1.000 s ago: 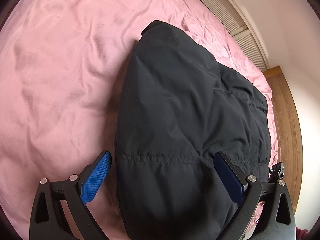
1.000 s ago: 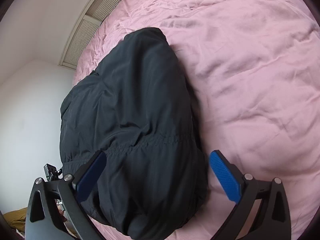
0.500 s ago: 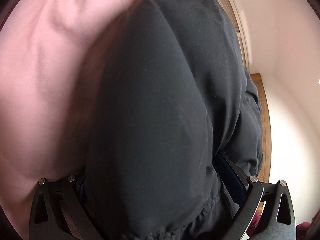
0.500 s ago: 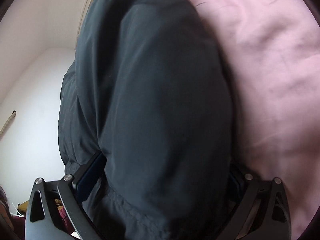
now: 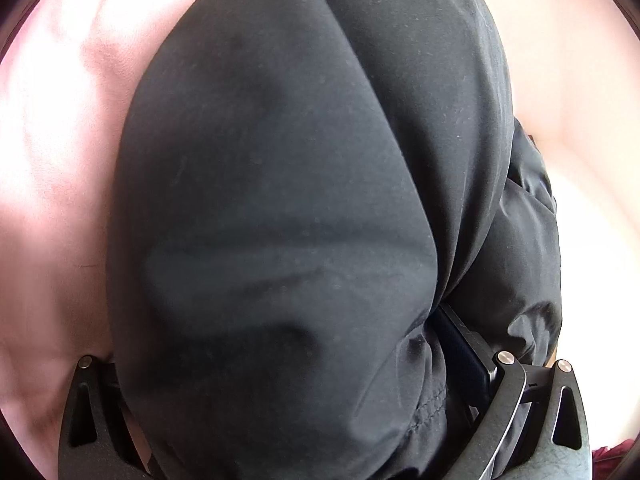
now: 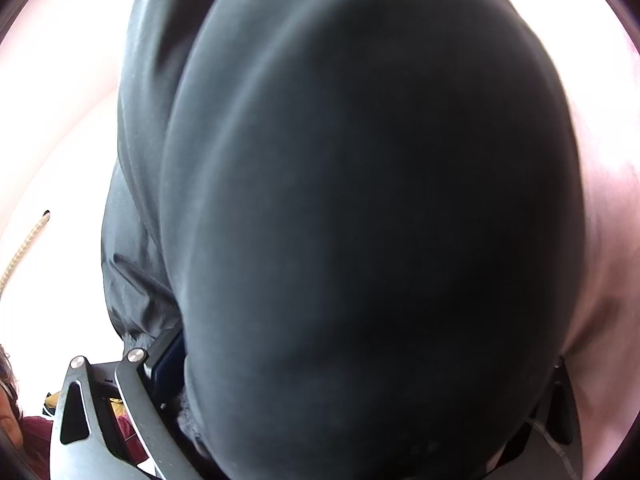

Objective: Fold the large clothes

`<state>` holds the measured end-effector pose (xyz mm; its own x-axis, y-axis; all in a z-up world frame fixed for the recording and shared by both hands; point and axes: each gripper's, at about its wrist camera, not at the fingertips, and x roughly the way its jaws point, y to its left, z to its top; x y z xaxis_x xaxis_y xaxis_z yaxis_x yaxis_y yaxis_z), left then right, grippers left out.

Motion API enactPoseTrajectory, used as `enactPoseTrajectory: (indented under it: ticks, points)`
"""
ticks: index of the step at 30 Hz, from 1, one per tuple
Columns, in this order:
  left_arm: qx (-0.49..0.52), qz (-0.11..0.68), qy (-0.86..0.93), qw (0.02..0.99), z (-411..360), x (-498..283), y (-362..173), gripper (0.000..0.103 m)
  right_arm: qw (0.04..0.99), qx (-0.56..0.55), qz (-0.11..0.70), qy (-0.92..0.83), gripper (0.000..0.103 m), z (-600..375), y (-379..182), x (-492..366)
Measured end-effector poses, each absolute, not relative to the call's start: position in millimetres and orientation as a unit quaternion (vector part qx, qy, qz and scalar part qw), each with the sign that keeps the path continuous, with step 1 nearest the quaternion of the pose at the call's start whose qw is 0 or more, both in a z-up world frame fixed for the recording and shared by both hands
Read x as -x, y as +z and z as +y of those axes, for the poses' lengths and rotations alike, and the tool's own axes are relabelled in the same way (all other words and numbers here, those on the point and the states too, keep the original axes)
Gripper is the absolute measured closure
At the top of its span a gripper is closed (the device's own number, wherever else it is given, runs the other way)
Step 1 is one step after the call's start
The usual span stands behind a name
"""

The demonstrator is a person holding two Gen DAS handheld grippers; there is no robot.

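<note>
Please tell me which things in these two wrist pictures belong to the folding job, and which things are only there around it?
Part of the job:
- black padded jacket
- left gripper
- right gripper

Only lying about or background:
- pink bedsheet, the surface under the jacket
- dark red cloth at the picture's lower left edge

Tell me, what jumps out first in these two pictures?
A big puffy black jacket swallows nearly the whole of both views, bulging right up to the lenses. Pink bedding shows round its edges. At the bottom, the black frames of the left claw and right claw straddle the padding, fingers mostly buried in it.
</note>
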<state>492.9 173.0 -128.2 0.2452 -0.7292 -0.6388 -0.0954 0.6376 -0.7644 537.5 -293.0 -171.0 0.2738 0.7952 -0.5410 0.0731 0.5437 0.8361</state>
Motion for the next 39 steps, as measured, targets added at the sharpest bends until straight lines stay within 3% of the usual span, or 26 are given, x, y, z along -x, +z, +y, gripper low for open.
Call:
enactPoseTrajectory:
  ticks: [2, 4, 6, 9, 15, 27, 32, 37, 39]
  points:
    - [0.359, 0.57, -0.221, 0.706, 167, -489, -122, 0.016, 0.696, -0.394, 0.546, 0.249, 0.001, -289, -167, -536]
    - [0.358, 0.564, -0.217, 0.711, 162, -478, -113, 0.03, 0.701, -0.396, 0.542, 0.241, 0.014, -282, -160, -531]
    - [0.364, 0.554, -0.23, 0.713, 157, -470, -101, 0.062, 0.701, -0.407, 0.534, 0.242, 0.043, -275, -150, -528]
    - [0.348, 0.539, -0.251, 0.725, 142, -456, -75, 0.074, 0.709, -0.399, 0.53, 0.24, 0.063, -262, -131, -521]
    - [0.351, 0.492, -0.285, 0.744, 122, -431, -14, 0.081, 0.738, -0.374, 0.504, 0.247, 0.077, -236, -75, -510]
    - [0.351, 0.462, -0.315, 0.751, 123, -362, 85, 0.081, 0.752, -0.386, 0.47, 0.252, 0.08, -212, 27, -440]
    - [0.343, 0.488, -0.291, 0.748, 128, -335, 65, 0.081, 0.737, -0.402, 0.486, 0.244, 0.08, -208, 4, -425]
    - [0.31, 0.546, -0.241, 0.74, 122, -321, -1, 0.08, 0.718, -0.403, 0.527, 0.21, 0.08, -202, -59, -406]
    - [0.301, 0.566, -0.218, 0.736, 117, -322, -30, 0.075, 0.714, -0.407, 0.537, 0.191, 0.08, -203, -87, -402]
